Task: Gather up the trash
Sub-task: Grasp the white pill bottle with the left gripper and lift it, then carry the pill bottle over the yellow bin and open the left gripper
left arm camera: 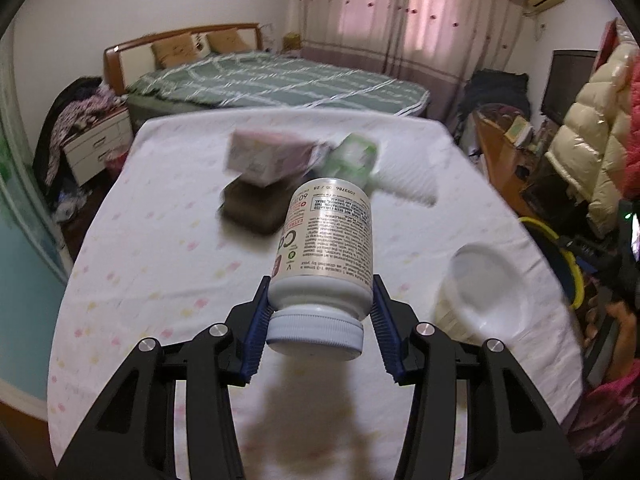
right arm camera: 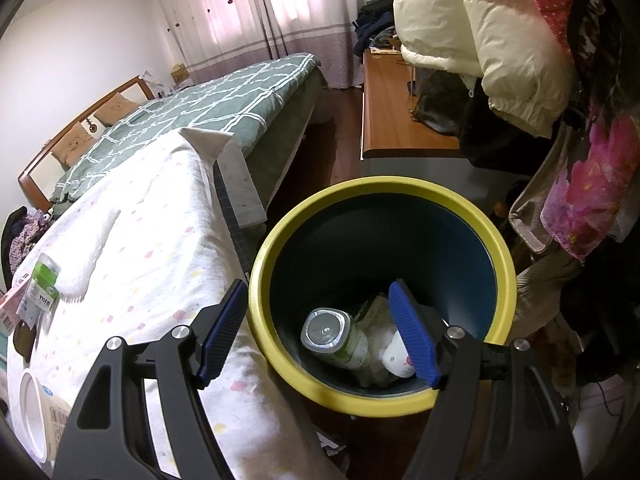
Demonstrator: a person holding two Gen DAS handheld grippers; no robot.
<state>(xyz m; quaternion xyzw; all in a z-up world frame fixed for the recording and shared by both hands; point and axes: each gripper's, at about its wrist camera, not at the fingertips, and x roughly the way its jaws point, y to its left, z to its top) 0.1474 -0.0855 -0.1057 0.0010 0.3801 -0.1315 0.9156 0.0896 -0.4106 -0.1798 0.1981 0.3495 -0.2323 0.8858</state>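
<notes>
My left gripper (left arm camera: 320, 300) is shut on a white pill bottle (left arm camera: 326, 248), its blue pads pressing the body just above the cap. The bottle hangs upside down over the table (left arm camera: 160, 280), cap toward the camera. In the right wrist view my right gripper (right arm camera: 318, 332) stands open over a bin with a yellow rim (right arm camera: 380, 186). One finger is outside the rim, the other over the inside, and neither pad presses on it. In the bin lie a clear plastic bottle (right arm camera: 336, 336) and a paper cup (right arm camera: 398, 354).
On the dotted white tablecloth lie a pink box (left arm camera: 268, 156), a green packet (left arm camera: 352, 156), a brown block (left arm camera: 252, 208) and a white cup (left arm camera: 484, 292). The bin (left arm camera: 560, 256) stands off the table's right edge. A bed (left arm camera: 272, 84) is behind, with coats and clutter at right.
</notes>
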